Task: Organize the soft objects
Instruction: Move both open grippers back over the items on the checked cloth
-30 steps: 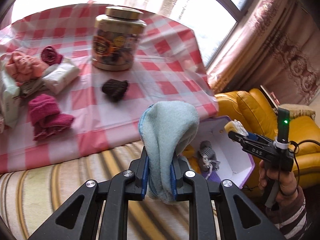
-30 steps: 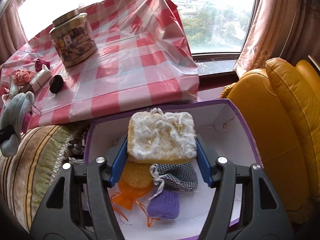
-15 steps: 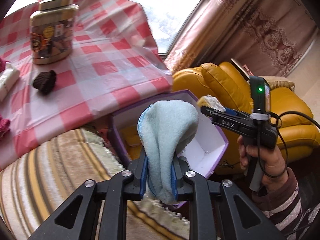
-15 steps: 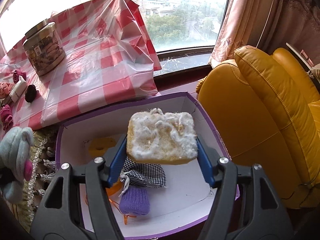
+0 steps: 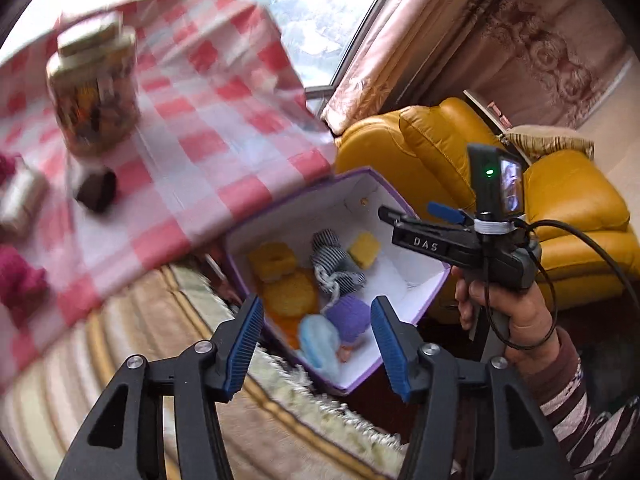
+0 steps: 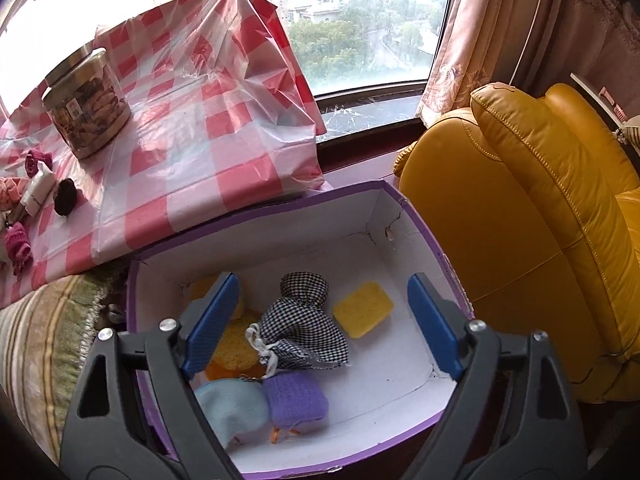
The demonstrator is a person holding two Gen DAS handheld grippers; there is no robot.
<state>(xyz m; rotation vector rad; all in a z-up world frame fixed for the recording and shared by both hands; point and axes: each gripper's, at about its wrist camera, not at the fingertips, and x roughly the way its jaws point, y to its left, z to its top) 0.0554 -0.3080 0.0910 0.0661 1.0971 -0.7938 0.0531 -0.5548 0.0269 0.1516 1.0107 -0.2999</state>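
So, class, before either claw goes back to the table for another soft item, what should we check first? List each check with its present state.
1. Left claw open and holding nothing: ok.
2. Right claw open and holding nothing: ok.
3. Light blue plush lies inside the purple box: ok.
4. Yellow sponge lies on the box floor, clear of the rim: ok.
5. Soft items remain to fetch: dark knit piece and pink knit piece sit on the checked tablecloth: ok.
6. Path from box to table clear of the jar: cannot tell.
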